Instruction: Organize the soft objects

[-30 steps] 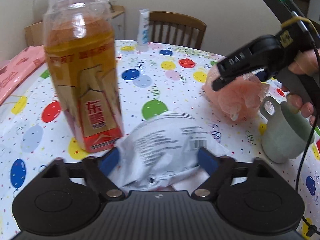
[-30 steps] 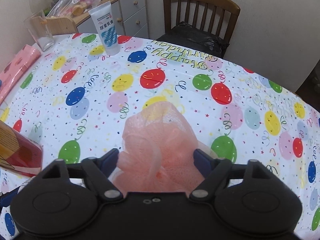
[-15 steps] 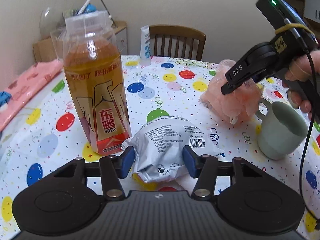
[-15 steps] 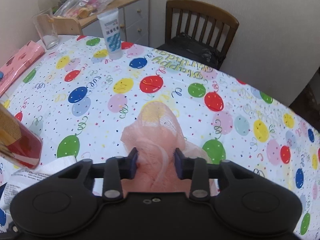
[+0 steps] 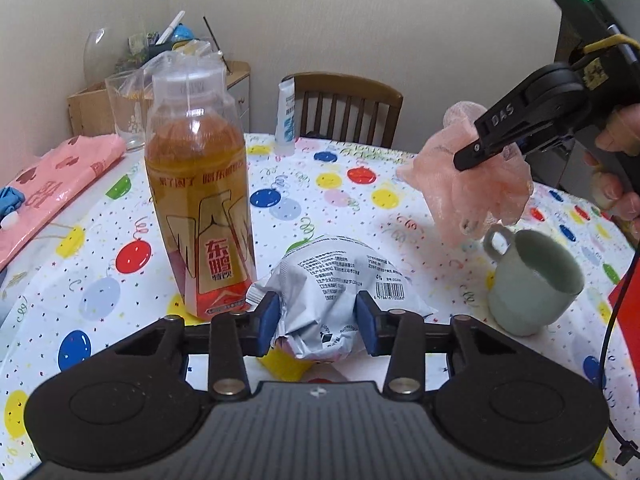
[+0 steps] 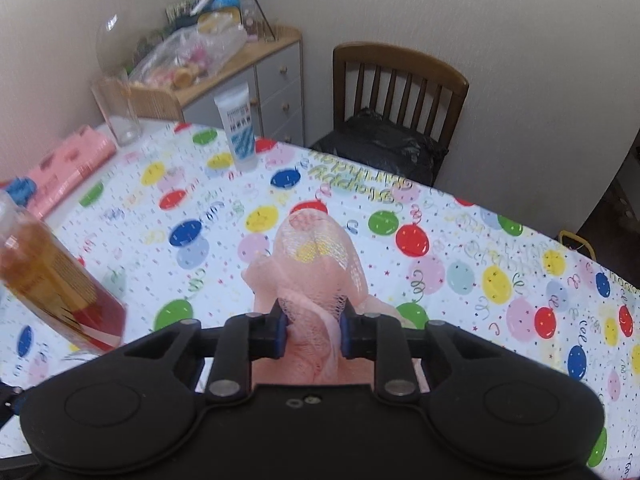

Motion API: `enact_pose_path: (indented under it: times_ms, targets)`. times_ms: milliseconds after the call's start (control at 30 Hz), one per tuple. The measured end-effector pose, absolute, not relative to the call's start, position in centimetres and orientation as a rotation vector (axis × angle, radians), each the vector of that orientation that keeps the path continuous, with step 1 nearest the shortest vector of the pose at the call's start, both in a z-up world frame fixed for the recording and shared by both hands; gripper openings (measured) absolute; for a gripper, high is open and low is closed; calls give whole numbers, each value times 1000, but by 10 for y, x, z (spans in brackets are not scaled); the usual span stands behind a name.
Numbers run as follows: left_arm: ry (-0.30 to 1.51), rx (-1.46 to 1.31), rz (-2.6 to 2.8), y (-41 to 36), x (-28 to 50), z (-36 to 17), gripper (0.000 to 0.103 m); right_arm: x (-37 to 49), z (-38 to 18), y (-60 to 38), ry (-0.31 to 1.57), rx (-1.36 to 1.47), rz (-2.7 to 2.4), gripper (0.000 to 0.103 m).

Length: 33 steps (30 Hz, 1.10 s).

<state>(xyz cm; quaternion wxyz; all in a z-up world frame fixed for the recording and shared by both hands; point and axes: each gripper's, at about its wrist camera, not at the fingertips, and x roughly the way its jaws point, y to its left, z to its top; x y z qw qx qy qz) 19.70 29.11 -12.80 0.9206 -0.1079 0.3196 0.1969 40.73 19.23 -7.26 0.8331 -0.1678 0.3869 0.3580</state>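
Mid-pickup of two soft things at once. Left gripper (image 5: 316, 320) closing on the silver pouch (image 5: 340, 280), near centre beside the bottle (image 5: 200, 208), pads denting its sides. Right gripper (image 6: 312, 330) closing on the pink pouf (image 6: 316, 264), clear of the tablecloth (image 6: 460, 248) at right above the mug (image 5: 532, 280). Next, probably: carrying both to one spot; gentle squeeze, avoiding bottle and mug.

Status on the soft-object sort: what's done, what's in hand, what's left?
Done: nothing looks placed yet. In hand: left tongs are closing on the crinkled silver snack bag; right tongs are closing on the pink mesh bath puff, which hangs clear of the balloon tablecloth. Left: setting both down somewhere; no destination is visible.
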Motion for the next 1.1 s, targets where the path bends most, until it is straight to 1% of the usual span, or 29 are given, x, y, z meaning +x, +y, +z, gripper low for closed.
enact_pose_path:
  times_ms: [533,867,1100]
  targets:
    - [598,-250,331,268,181,-84,40,370,7,113,789,-174,809,23]
    - [569,-244,249,231,172,-52,40,339,39,29,758,-112,770,23]
    - [557,-222,181,190,173,-33,40,329,47,-42,752,-84,725,23]
